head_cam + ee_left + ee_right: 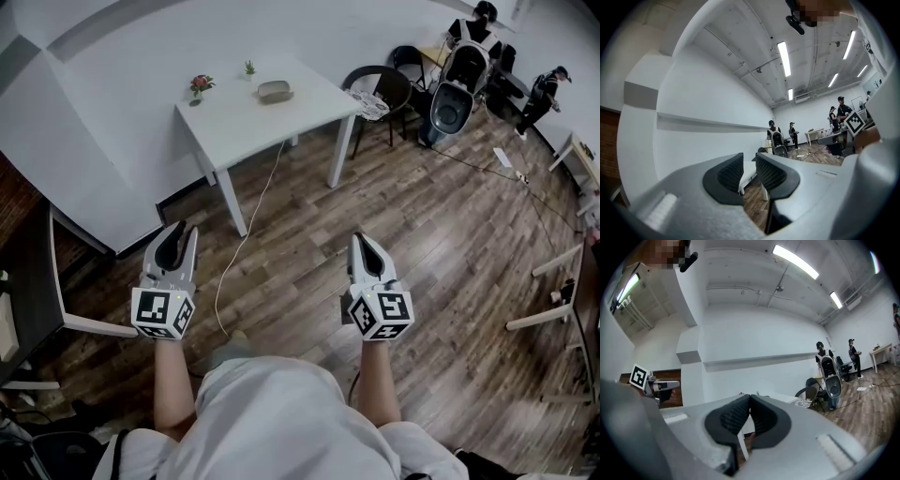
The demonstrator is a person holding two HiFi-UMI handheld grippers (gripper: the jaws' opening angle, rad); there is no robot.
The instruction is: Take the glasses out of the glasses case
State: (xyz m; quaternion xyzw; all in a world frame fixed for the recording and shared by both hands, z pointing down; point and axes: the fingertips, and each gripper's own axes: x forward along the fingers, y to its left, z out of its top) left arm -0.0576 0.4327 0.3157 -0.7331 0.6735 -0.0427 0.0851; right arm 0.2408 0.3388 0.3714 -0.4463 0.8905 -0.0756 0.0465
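Note:
The grey glasses case (275, 91) lies closed on the white table (234, 122) across the room, far from both grippers. I cannot see the glasses themselves. My left gripper (178, 230) is held at waist height over the wooden floor. Its jaws (749, 157) stand a narrow gap apart with nothing between them. My right gripper (361, 239) is level with it to the right, and its pads (750, 397) meet at the tips, empty. Both point toward the table.
Two small potted plants (199, 85) (249, 67) stand on the table beside the case. A black chair (380, 89) and a white-and-black machine (455, 94) are to the table's right, with people beyond. A cable (246, 230) runs across the floor. A dark desk (33, 281) is at the left.

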